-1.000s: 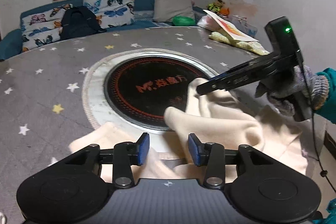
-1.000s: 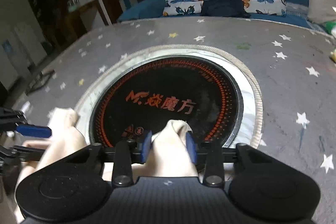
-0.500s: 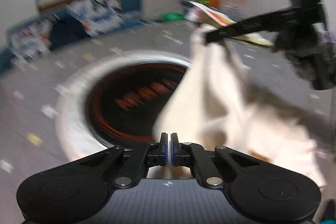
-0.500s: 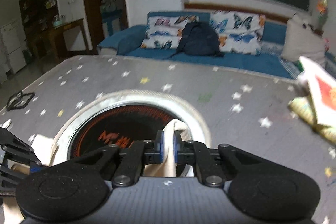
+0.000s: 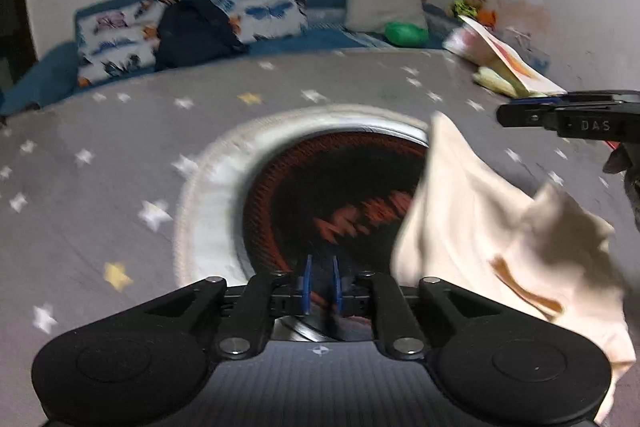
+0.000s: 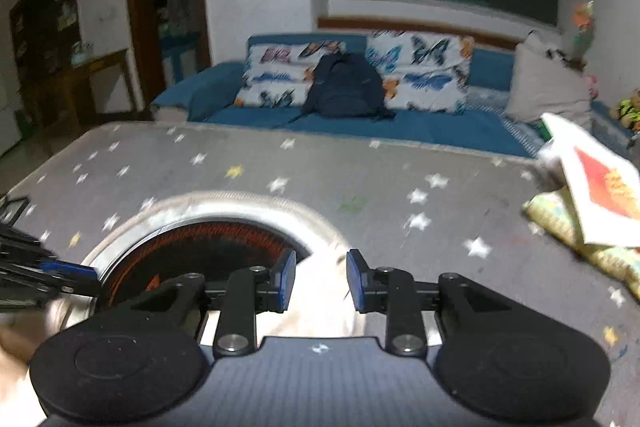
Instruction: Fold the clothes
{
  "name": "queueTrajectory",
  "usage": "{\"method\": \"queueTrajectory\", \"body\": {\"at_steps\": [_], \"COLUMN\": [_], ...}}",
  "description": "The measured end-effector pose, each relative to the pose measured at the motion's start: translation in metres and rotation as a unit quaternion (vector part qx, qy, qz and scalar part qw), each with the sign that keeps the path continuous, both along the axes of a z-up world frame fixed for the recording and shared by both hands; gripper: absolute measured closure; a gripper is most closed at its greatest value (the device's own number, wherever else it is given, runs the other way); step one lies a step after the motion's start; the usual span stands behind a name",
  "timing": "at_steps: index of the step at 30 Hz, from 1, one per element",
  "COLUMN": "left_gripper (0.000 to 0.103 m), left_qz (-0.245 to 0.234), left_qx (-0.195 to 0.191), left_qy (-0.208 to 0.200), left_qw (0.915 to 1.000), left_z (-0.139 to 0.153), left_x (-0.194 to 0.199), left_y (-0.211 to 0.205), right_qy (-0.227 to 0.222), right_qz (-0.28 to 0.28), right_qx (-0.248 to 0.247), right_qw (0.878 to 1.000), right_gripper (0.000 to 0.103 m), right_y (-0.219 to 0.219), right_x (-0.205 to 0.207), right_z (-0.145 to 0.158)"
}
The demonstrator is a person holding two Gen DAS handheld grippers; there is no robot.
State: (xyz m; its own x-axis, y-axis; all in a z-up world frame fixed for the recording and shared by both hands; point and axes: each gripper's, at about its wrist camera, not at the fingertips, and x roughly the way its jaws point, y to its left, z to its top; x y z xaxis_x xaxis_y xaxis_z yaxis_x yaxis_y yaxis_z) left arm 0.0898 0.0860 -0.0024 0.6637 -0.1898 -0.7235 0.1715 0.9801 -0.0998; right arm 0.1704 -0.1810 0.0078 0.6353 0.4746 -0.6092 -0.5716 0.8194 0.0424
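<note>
A cream garment (image 5: 480, 227) lies bunched on the grey star-patterned table, to the right in the left wrist view, partly over the black round hob (image 5: 320, 195). My left gripper (image 5: 320, 285) has a narrow gap between its blue pads and holds nothing; the garment is to its right. My right gripper (image 6: 321, 279) is open above the cream garment (image 6: 320, 307), which shows between and below its pads. The right gripper also shows in the left wrist view (image 5: 516, 115), just above the garment's top corner, apart from it.
A blue sofa (image 6: 400, 127) with butterfly cushions and a dark backpack (image 6: 344, 87) stands behind the table. A folded cloth with a paper bag (image 6: 592, 195) lies at the table's far right. The white ring (image 5: 208, 187) surrounds the hob.
Both grippers have let go of the garment: the right has opened, the left has parted slightly. The lifted cloth has dropped back onto the table, to the right of the left gripper.
</note>
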Motion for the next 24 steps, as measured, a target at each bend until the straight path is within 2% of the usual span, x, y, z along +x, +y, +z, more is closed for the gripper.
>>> {"method": "queueTrajectory", "body": {"at_steps": [1,5,9,11,17,19,21,24], "left_gripper": [0.085,0.084,0.085,0.085,0.083,0.075,0.066,0.062], "left_qz": [-0.006,-0.035,-0.062,-0.068,-0.073,-0.066,-0.053,-0.035], "left_qx": [-0.015,-0.07,-0.091,-0.086,-0.096,-0.112,-0.11,-0.11], "left_qy": [0.008,0.023,0.02,0.012,0.01,0.02,0.022,0.025], "left_qw": [0.9998,0.9966,0.9938,0.9939,0.9926,0.9913,0.9923,0.993], "left_z": [-0.003,-0.007,-0.004,-0.001,0.003,0.001,0.0,-0.001], "left_x": [0.0,-0.017,-0.038,-0.045,-0.048,-0.043,-0.037,-0.031], "left_y": [-0.003,-0.016,-0.036,-0.045,-0.049,-0.044,-0.043,-0.042], "right_qy": [0.007,0.045,0.096,0.109,0.088,0.091,0.094,0.094], "right_qz": [0.011,0.066,0.121,0.141,0.155,0.152,0.146,0.142], "right_qx": [-0.003,0.007,0.027,0.026,-0.045,-0.054,-0.047,-0.044], "right_qw": [1.0,0.997,0.988,0.984,0.983,0.983,0.984,0.984], "right_gripper": [0.076,0.076,0.076,0.076,0.077,0.079,0.079,0.079], "right_y": [0.001,0.014,0.036,0.046,0.048,0.04,0.032,0.027], "right_x": [-0.004,-0.019,-0.032,-0.045,-0.081,-0.085,-0.086,-0.087], "right_z": [-0.002,-0.006,-0.01,-0.013,-0.028,-0.035,-0.036,-0.035]}}
